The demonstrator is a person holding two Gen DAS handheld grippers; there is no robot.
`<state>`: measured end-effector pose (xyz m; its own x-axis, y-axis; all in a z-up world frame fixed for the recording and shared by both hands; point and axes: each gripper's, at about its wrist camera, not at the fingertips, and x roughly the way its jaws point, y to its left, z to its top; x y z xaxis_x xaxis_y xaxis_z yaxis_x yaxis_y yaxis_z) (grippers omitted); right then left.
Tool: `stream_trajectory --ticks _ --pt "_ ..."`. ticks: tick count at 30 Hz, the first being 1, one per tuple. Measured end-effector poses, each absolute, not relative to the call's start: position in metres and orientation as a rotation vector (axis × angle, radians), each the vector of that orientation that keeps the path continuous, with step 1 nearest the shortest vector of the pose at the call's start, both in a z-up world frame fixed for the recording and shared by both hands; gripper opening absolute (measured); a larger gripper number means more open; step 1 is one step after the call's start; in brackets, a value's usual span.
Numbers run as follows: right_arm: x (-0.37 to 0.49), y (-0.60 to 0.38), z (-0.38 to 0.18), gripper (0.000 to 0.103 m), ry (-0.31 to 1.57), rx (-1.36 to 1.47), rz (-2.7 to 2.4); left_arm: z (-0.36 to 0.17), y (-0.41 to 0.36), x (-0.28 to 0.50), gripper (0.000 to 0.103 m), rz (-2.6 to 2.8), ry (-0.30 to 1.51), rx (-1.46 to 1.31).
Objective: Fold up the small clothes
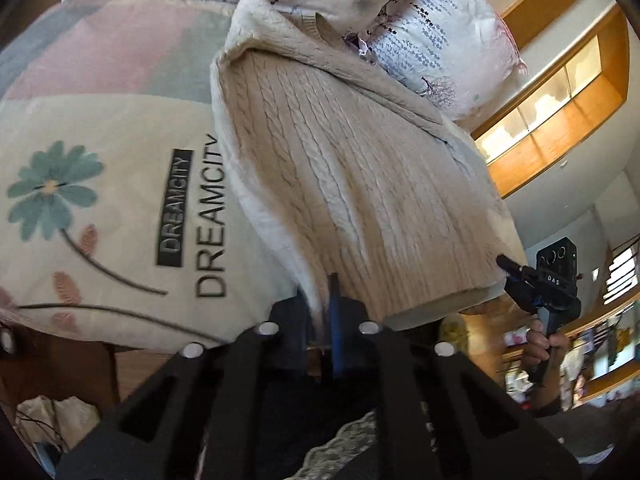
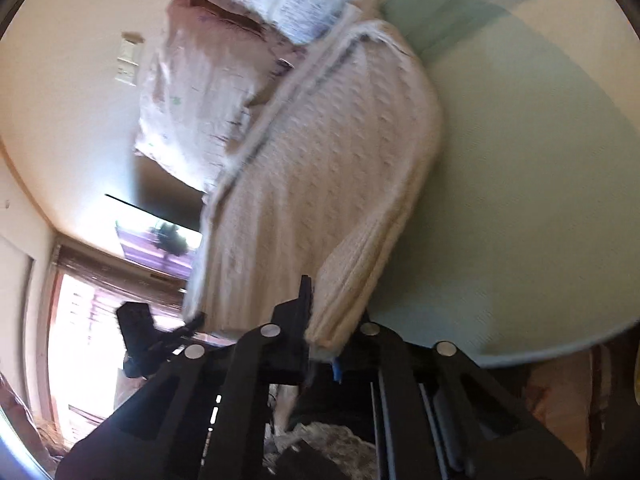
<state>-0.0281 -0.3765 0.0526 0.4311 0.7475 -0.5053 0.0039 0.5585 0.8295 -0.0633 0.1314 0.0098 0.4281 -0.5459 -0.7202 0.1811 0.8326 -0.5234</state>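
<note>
sweater (image 1: pixel 340 184) | hem corners pinched in left gripper (image 1: pixel 324 300), right gripper (image 2: pixel 320 344)

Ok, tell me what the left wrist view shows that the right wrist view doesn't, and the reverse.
Only the left wrist view shows the DREAMCITY lettering and teal flower printed on the bedspread, plus wooden shelving with lit panels. Only the right wrist view shows the wall switch plate and a bright window. Both show the cream cable-knit sweater lying on the bed beside a patterned pillow, and each claw, left and right, shut on a corner of the sweater's near hem. Each view also catches the other claw.
</note>
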Motion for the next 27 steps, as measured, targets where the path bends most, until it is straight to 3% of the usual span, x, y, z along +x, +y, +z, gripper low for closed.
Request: stream_trajectory --ticks 7,10,13,14,15,16,17,19,21,25,27 --pt "0.077 -0.381 0.131 0.007 0.729 0.857 0.595 0.089 0.155 0.020 0.007 -0.465 0.772 -0.398" --pt "0.152 -0.376 0.141 0.007 0.667 0.841 0.543 0.123 0.165 0.097 0.007 -0.356 0.650 -0.396" --pt "0.225 -0.367 0.124 0.007 0.665 0.839 0.428 0.122 0.156 0.162 0.011 -0.273 0.627 -0.377" --pt "0.248 -0.363 0.115 0.012 0.682 0.822 0.378 0.110 0.149 0.194 0.013 -0.238 0.673 -0.379" --pt "0.269 -0.358 0.100 0.036 0.737 0.778 0.303 0.102 0.148 0.207 0.021 -0.219 0.716 -0.393" --pt "0.283 -0.353 0.086 0.052 0.830 0.734 0.216 0.088 0.151 0.222 0.043 -0.191 0.789 -0.439" --pt "0.288 -0.352 0.078 0.065 0.878 0.727 0.189 0.082 0.156 0.225 0.054 -0.193 0.818 -0.474" --pt "0.279 -0.357 0.071 0.069 0.864 0.743 0.248 0.073 0.168 0.217 0.075 -0.235 0.813 -0.522" --pt "0.261 -0.364 0.078 0.086 0.798 0.680 0.239 0.064 0.179 0.204 0.078 -0.240 0.830 -0.502" --pt "0.248 -0.377 0.080 0.087 0.800 0.692 0.284 0.036 0.191 0.198 0.075 -0.260 0.930 -0.584" --pt "0.244 -0.380 0.078 0.087 0.822 0.693 0.293 0.023 0.186 0.202 0.068 -0.278 0.977 -0.607"
